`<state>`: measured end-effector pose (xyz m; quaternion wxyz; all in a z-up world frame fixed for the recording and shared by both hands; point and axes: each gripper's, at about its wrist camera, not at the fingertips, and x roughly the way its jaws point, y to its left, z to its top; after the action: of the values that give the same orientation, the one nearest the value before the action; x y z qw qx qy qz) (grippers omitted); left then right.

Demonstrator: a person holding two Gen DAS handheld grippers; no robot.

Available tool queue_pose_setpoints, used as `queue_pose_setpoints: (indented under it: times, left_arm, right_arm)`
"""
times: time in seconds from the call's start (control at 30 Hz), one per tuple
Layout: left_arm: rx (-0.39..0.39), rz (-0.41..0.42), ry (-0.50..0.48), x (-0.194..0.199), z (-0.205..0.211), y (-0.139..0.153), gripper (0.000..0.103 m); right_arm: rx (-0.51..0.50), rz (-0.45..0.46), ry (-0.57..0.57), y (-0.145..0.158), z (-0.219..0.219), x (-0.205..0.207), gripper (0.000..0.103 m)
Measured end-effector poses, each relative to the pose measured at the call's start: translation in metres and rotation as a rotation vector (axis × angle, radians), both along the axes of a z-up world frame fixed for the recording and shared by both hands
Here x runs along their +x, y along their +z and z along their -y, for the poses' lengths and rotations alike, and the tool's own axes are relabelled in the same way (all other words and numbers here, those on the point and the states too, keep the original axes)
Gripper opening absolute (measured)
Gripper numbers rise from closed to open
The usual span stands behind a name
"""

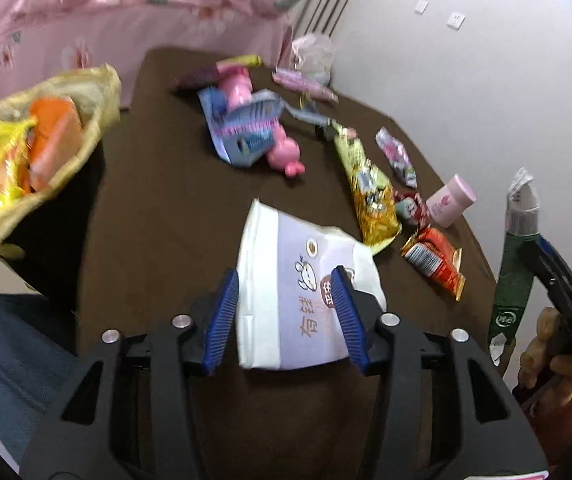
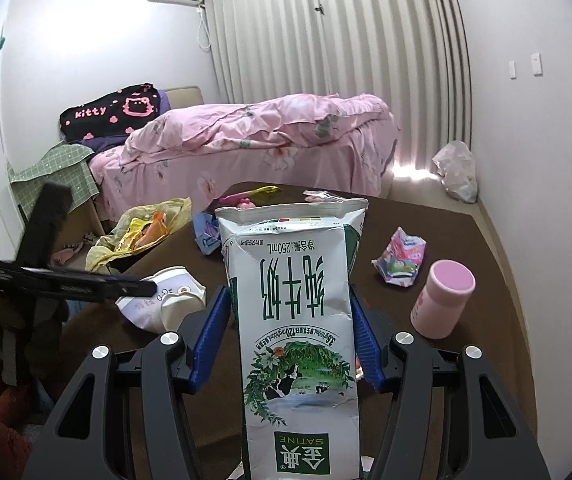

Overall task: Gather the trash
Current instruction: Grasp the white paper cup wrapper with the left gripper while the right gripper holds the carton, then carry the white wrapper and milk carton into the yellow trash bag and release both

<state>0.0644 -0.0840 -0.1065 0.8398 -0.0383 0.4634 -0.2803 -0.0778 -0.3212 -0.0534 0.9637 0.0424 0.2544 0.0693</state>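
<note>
Across the dark brown bench (image 2: pixel 466 240) the litter lies scattered, and behind it a bed under a pink flowered quilt (image 2: pixel 253 128) stands against pale pleated curtains (image 2: pixel 326 40), with white walls all round. At the bench's left edge hangs a yellow plastic bag (image 1: pixel 45 120), mouth agape, with orange and yellow wrappers already inside.

Nearest the left gripper (image 1: pixel 286 300) lies a flattened white and lilac paper cup (image 1: pixel 286 280), printed with a small rabbit. Its long axis runs away from the gripper, the rim pointing toward the bed. The blue ribbed fingers (image 1: pixel 221 316) straddle the cup with a gap at the left finger, so they are parted and not pressing it; the cup rests on the bench between them.

The right gripper (image 2: pixel 292 320) holds a flattened white and green milk carton (image 2: pixel 294 320) upright, its print upside down, the torn top end pointing up and away toward the bed. Its blue fingers (image 2: pixel 209 340) are clamped against the carton's two long edges, well above the bench.

Farther out on the bench lie a pink pig toy (image 1: pixel 281 148), a yellow snack bag (image 1: pixel 370 188), a red wrapper (image 1: pixel 434 260), a crumpled pink wrapper (image 2: pixel 400 260) and a pink capped bottle (image 2: pixel 442 300) standing upright.
</note>
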Motion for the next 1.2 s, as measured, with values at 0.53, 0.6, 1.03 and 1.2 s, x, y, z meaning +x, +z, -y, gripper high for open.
queue_pose_setpoints:
  times: [0.53,0.6,1.03,1.2]
  left_arm:
    - [0.036,0.26,0.047,-0.023,-0.018,0.06,0.003]
    - [0.029,0.256,0.053,-0.023,-0.021,0.061,0.003]
    - [0.042,0.332,0.218,-0.011,-0.074,0.083,0.003]
    - [0.099,0.417,0.462,0.011,-0.131,0.101,0.003]
  right_arm:
    - [-0.063,0.068,0.049,0.025,-0.029,0.004,0.055]
    - [-0.074,0.071,0.057,0.029,-0.034,0.006,0.055]
    - [-0.067,0.075,0.114,0.048,-0.045,0.029,0.055]
    - [-0.06,0.124,0.206,0.072,-0.067,0.073,0.055]
